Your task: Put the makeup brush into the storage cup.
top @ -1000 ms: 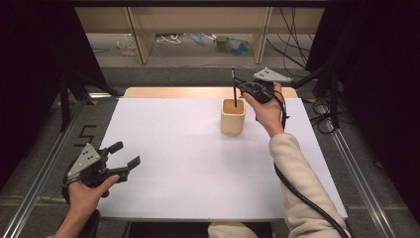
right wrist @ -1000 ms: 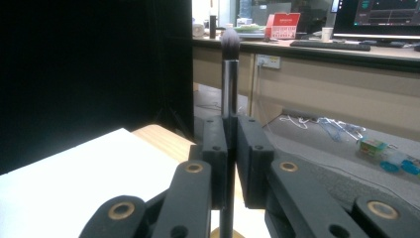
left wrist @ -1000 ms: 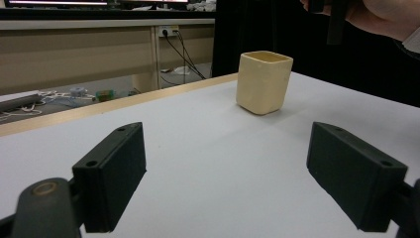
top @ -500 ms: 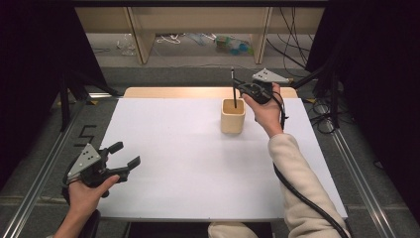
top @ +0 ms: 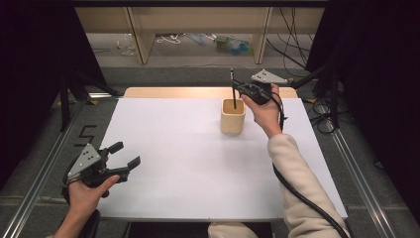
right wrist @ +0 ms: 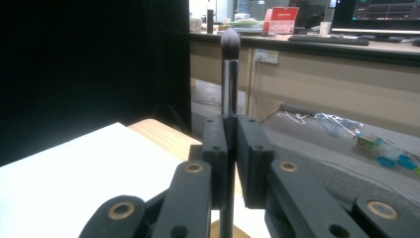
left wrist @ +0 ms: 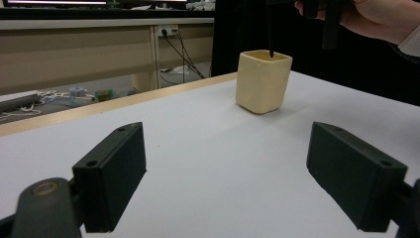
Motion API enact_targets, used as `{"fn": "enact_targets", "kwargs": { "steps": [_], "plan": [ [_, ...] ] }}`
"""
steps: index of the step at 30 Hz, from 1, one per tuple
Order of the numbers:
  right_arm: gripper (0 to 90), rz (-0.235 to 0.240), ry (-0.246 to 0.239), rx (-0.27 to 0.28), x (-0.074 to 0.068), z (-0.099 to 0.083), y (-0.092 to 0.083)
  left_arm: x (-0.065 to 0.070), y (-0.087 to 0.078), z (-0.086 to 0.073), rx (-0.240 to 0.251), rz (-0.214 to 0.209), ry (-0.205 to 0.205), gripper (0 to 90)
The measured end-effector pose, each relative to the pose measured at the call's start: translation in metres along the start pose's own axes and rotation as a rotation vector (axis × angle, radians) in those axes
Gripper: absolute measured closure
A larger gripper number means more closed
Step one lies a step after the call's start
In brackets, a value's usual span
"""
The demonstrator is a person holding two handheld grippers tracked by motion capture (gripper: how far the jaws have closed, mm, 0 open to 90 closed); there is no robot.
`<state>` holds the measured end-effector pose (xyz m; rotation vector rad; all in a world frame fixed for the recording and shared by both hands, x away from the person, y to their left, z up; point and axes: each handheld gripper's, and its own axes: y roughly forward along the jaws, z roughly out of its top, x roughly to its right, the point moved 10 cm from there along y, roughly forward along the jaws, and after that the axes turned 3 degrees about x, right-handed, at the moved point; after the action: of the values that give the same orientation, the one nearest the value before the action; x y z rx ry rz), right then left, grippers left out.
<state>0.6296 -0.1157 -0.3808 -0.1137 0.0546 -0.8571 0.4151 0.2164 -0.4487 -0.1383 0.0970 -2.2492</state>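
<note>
A cream square cup [top: 233,118] [left wrist: 262,82] stands upright at the far right of the white table top [top: 168,148]. Above it my right gripper [top: 238,89] [right wrist: 231,148] is shut on a thin black makeup brush [top: 233,91] [right wrist: 230,74]. The brush stands upright, bristles up, and its lower end reaches down into the cup's mouth [left wrist: 271,37]. At the near left corner my left gripper [top: 125,154] [left wrist: 228,173] is held just over the table, open, with nothing between its jaws. It points toward the cup from well away.
A wooden strip [top: 168,92] runs along the table's far edge. Metal rails [top: 354,163] flank the table and black curtains hang on both sides. Cables and small items [top: 233,44] lie on the floor beyond, under a shelf.
</note>
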Motion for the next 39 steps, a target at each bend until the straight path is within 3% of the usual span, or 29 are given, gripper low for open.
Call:
{"fn": "enact_targets", "kwargs": {
  "steps": [39],
  "plan": [
    [84.0, 0.006, -0.002, -0.033, -0.001, -0.012, 0.005, 0.000, 0.000, 0.000, -0.001, -0.002, 0.001, 15.3]
  ]
}}
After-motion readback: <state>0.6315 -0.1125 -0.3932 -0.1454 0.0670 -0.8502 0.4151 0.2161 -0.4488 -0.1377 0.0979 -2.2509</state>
